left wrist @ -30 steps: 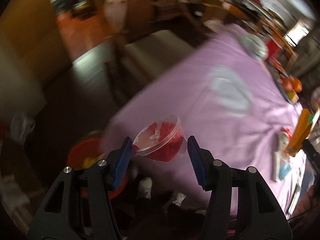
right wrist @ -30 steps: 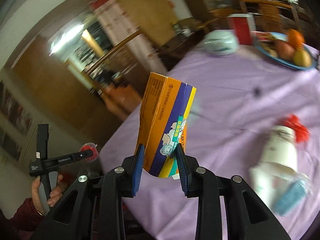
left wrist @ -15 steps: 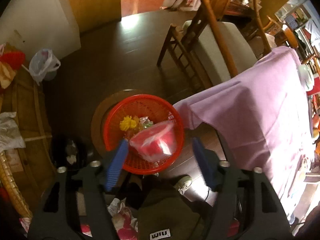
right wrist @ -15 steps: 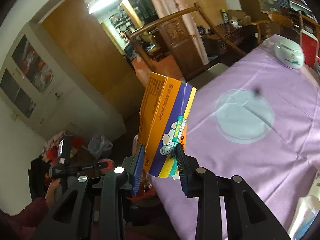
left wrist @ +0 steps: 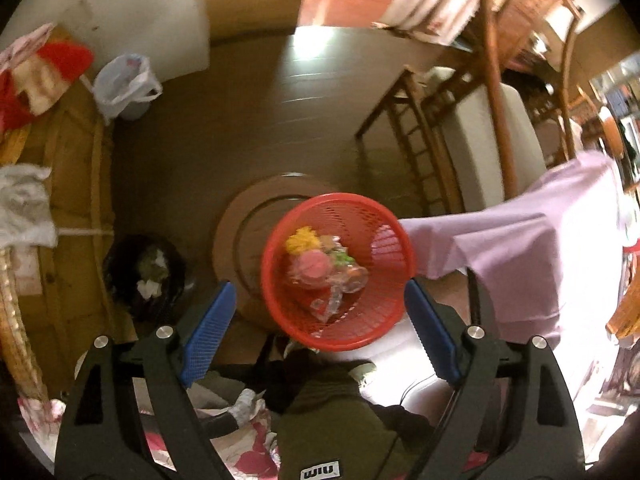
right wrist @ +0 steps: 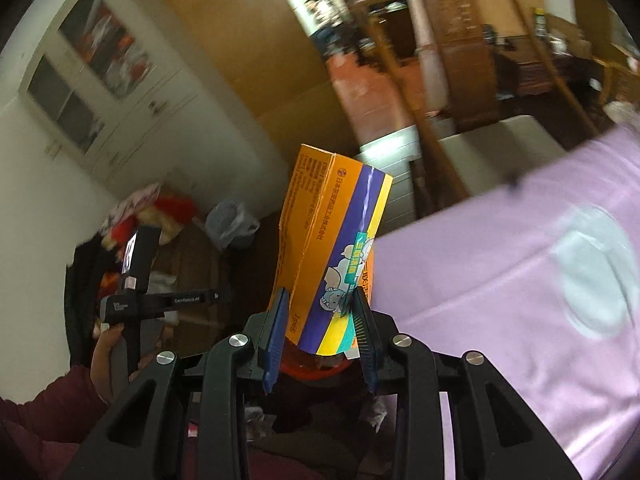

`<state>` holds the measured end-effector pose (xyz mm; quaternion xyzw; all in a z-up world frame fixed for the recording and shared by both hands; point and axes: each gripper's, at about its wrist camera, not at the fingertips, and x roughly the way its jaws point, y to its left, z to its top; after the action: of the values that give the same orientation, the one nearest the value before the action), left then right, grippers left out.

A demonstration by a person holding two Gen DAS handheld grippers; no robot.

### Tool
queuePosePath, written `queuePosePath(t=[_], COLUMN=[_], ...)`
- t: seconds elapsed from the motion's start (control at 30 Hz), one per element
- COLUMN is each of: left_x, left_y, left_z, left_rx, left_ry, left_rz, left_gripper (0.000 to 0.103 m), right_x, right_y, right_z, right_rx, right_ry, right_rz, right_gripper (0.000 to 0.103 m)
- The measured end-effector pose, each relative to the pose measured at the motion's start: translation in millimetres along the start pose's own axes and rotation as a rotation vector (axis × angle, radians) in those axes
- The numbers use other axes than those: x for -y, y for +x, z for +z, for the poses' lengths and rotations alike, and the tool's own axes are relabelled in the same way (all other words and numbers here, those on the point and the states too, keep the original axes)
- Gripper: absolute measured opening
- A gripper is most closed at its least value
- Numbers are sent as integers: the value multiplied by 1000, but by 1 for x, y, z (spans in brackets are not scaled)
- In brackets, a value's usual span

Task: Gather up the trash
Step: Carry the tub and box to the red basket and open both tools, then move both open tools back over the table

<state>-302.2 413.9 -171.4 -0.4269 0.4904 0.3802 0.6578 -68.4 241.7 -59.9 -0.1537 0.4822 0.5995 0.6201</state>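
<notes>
A red mesh basket stands on the floor below my left gripper, which is open and empty above it. In the basket lie a clear plastic cup with red inside, a yellow wad and clear wrappers. My right gripper is shut on an orange and purple carton, held upright beside the table edge. A sliver of the red basket shows under the carton. The left gripper shows at the left of the right wrist view.
The table with a purple cloth is to the right. A wooden chair with a pale cushion stands behind it. A black bin and a white bag are on the floor to the left, by wooden furniture.
My left gripper opened and the clear cup dropped into the red basket. My right gripper swung left with the carton, from over the table toward the table edge.
</notes>
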Motion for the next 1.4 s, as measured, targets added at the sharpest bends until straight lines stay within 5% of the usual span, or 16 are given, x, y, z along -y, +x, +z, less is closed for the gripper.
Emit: queuePosePath(t=[0.17, 0.27, 0.57, 1.0, 1.4], left_x=[-29, -42, -29, 132, 326], left_y=[-6, -10, -14, -19, -4], left_z=[-5, -9, 7, 32, -18], left_rx=[13, 19, 48, 73, 9], left_ry=[-58, -75, -29, 365, 865], left_rz=[23, 33, -9, -126, -255], left_gripper=[83, 84, 84, 84, 84], right_x=[-32, -46, -23, 70, 135], right_y=[54, 80, 49, -58, -174], right_z=[12, 14, 19, -29, -158], right_rx=[-133, -196, -122, 92, 340], right_ry=[-74, -92, -42, 236, 656], right_rz=[70, 57, -19, -212, -470], right_gripper=[35, 51, 51, 51, 54])
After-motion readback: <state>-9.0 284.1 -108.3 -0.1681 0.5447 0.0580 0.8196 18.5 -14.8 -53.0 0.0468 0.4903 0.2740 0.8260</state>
